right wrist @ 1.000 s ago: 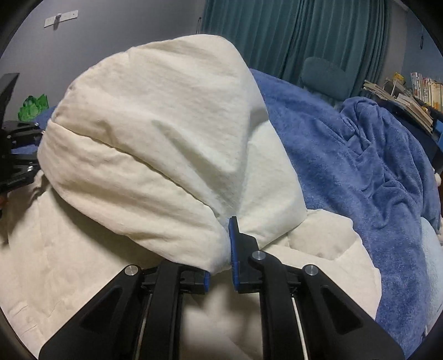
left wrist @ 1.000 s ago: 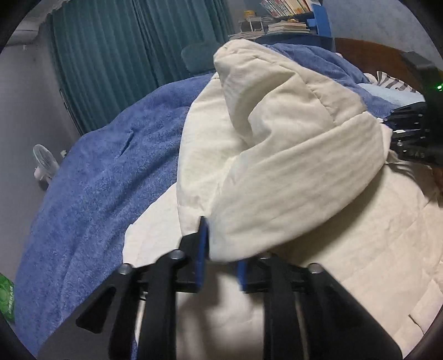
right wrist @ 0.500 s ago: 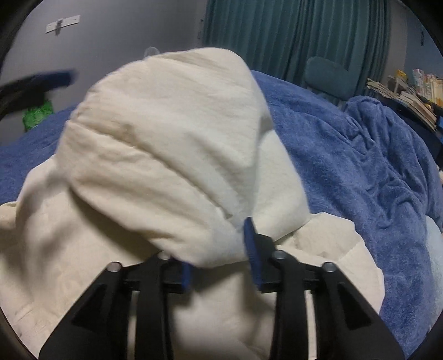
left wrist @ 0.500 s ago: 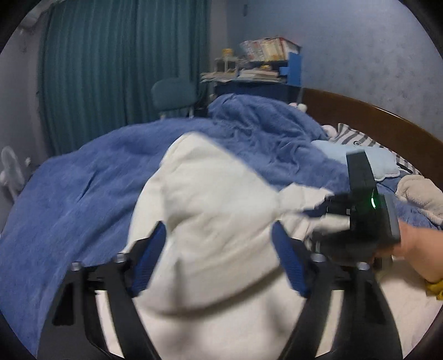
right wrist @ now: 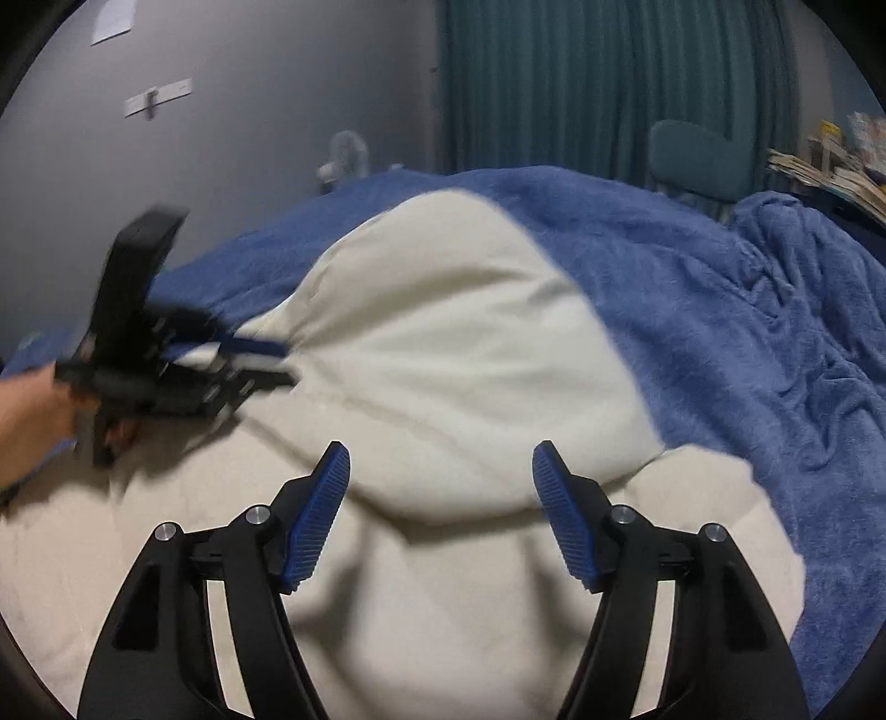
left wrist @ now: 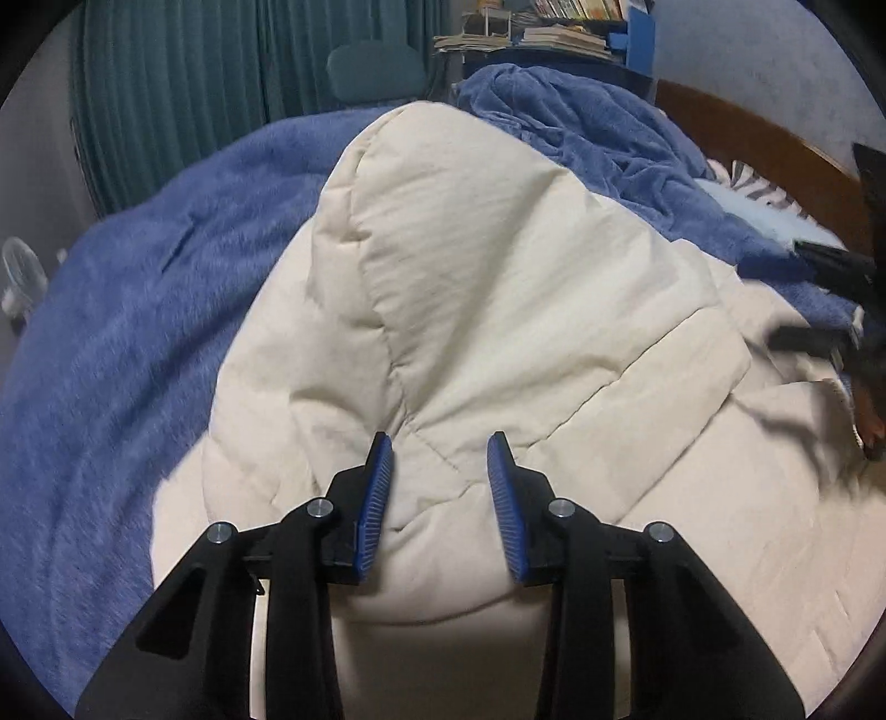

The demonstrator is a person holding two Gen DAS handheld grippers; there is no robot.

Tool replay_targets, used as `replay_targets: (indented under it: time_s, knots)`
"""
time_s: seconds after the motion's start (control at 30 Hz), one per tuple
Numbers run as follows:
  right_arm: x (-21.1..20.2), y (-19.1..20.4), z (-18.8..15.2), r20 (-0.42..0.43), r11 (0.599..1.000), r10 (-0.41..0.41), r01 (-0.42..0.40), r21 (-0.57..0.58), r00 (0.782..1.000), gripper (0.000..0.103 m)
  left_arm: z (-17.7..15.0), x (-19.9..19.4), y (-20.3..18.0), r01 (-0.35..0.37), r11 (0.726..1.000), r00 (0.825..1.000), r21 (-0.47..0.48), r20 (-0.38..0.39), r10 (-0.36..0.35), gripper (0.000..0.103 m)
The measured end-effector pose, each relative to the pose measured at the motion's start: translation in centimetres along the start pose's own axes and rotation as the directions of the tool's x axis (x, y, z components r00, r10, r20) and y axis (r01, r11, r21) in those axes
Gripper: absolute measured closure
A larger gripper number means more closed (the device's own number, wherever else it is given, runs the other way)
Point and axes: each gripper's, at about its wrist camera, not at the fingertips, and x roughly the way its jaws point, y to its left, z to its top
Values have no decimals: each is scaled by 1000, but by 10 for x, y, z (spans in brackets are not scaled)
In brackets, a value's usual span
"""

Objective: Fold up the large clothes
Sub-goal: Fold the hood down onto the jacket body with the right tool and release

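Observation:
A large cream quilted garment point(left wrist: 498, 288) lies on the bed with its far part folded back over itself in a puffy mound. It also shows in the right wrist view point(right wrist: 459, 354). My left gripper point(left wrist: 440, 448) is open and empty just above the near edge of the fold; it also appears blurred at the left of the right wrist view point(right wrist: 260, 363). My right gripper point(right wrist: 441, 457) is open and empty above the folded edge; it shows blurred at the right edge of the left wrist view point(left wrist: 830, 299).
A blue fleece blanket point(left wrist: 111, 343) covers the bed around the garment and bunches at the back right point(right wrist: 775, 310). Teal curtains point(left wrist: 183, 83), a chair point(right wrist: 698, 160), a shelf of books point(left wrist: 554, 27) and the wooden headboard point(left wrist: 764, 144) stand behind. A fan point(left wrist: 22, 277) stands at left.
Both grippers held the garment's folded edge a second ago. Both have opened and let go, and the folded part has dropped onto the rest of the garment.

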Motion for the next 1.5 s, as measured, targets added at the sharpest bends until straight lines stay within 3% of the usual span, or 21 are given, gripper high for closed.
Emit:
replay_targets:
  time_s: [0.13,0.2,0.27,0.4,0.53,0.63,0.77,0.87,1.0,1.13,1.2,1.27,1.33,1.5]
  knots:
    - [32,-8,9,-91,995,-97,98,4,991,42,-13,3,-2,-6,999,1000,48,7,6,70]
    - [67,-12,1,-243,991,-129,130,-12,961,40,-21,10,-3,-5,997,1000,79,0,5,70]
    - [90,-15,-10,-315,991,-126,136,10,941,38,-19,20,-2,20,998,1000,56,-13,-20,70]
    - [97,-21,-18,-310,987,-123,149,61,943,37,-19,23,0,25,999,999,41,-24,-24,70]
    - [62,-17,-16,-213,982,-142,165,94,967,37,-20,-3,-1,30,999,1000,28,-2,-30,70]
    - [39,-3,-17,-153,989,-115,128,73,981,37,-29,-15,4,53,999,999,13,6,-53,69]
    - [62,10,-30,-264,990,-130,138,14,956,35,-34,-1,3,28,1000,1000,9,1,-28,69]
    - [67,4,-33,-283,989,-115,136,58,952,34,-35,7,-3,-20,999,1000,31,2,20,69]
    - [26,5,-19,-227,984,-121,146,98,966,34,-25,-20,-7,-37,999,999,9,-7,37,69]
    - [-59,18,1,-121,974,-172,187,131,978,26,-16,-84,-9,-46,997,998,-69,48,50,38]
    - [-114,29,9,-72,970,-177,186,159,982,21,-15,-126,-13,-30,995,995,-95,91,39,36]
    - [-167,47,14,-8,967,-172,170,189,985,10,-17,-175,-21,-54,992,990,-113,126,68,18]
    - [-208,62,16,57,964,-174,158,216,983,6,-27,-228,-36,-96,986,981,-133,158,117,8]
    - [-286,114,-13,110,953,-127,91,288,986,7,-62,-306,-72,-93,980,981,-177,152,120,8]
